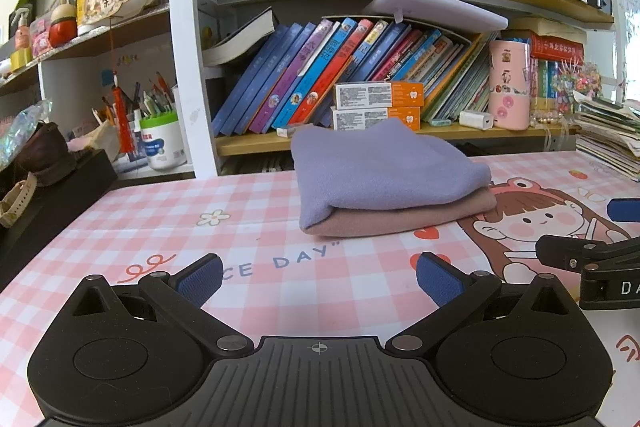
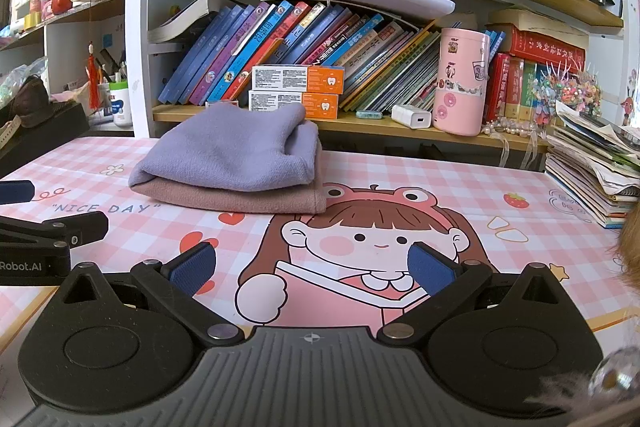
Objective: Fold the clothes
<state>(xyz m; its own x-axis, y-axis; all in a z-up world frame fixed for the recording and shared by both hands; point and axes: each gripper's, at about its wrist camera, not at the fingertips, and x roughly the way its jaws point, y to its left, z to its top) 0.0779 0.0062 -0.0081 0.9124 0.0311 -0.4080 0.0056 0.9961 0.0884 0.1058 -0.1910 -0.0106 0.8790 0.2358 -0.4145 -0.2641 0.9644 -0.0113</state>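
Observation:
A folded lavender cloth (image 1: pixel 380 175) (image 2: pixel 236 151) lies on top of a folded dusty-pink cloth (image 1: pixel 404 217) (image 2: pixel 240 199), stacked at the far side of the pink checked desk mat (image 1: pixel 168 211) (image 2: pixel 460 187). My left gripper (image 1: pixel 318 281) hovers low over the mat, open and empty, well short of the stack. My right gripper (image 2: pixel 312 269) is also open and empty, over the cartoon girl print, with the stack ahead to its left. Each gripper shows at the edge of the other's view.
A bookshelf (image 1: pixel 360 143) (image 2: pixel 360 123) with leaning books, orange boxes and a pink canister (image 1: pixel 510 83) (image 2: pixel 460 83) stands right behind the stack. A pile of papers and booklets (image 2: pixel 592 175) sits at the mat's right edge. A black box (image 1: pixel 48 203) borders the left.

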